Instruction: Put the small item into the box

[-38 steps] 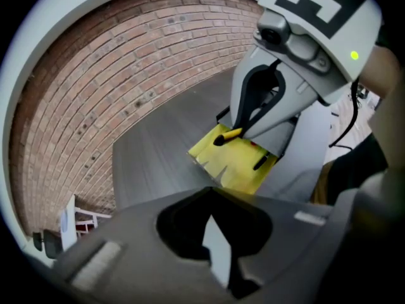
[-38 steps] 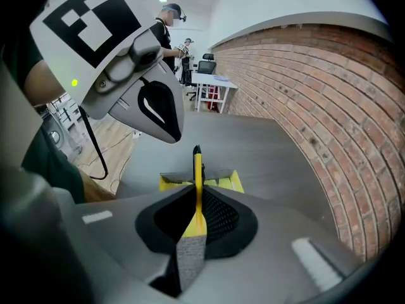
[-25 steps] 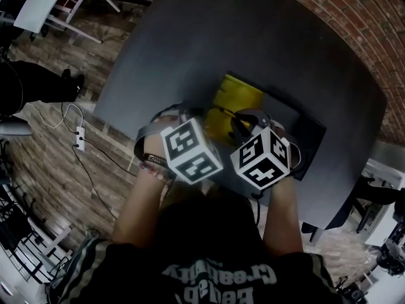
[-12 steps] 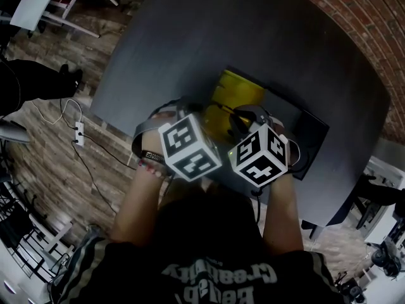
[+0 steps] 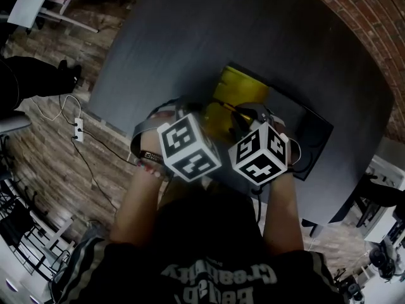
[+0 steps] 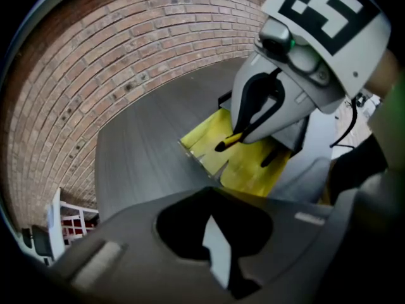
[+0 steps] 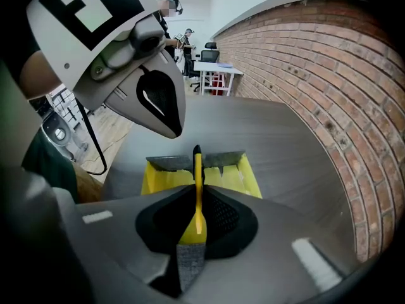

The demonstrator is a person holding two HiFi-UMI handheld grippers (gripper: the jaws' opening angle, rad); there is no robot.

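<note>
The right hand-held gripper (image 7: 196, 164) is clenched on the slim yellow black-tipped item (image 7: 197, 198), holding it just above the open yellow box (image 7: 239, 173) on the dark worktop (image 5: 190, 37). The left hand-held gripper (image 6: 214, 198) is closed on nothing beside the box. The pick-up looks done; lowering and letting go remain.

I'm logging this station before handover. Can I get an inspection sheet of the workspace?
Surface: dark grey table.
Job's things: open yellow box on a black mat; yellow item with a black tip, pointing at the box.
Clutter: nothing seen.
Grippers: right tongs shut on the yellow item; left tongs shut, nothing between them.
Cables: white lead and power strip on the plank floor.
Surroundings: brick wall, white desk.
</note>
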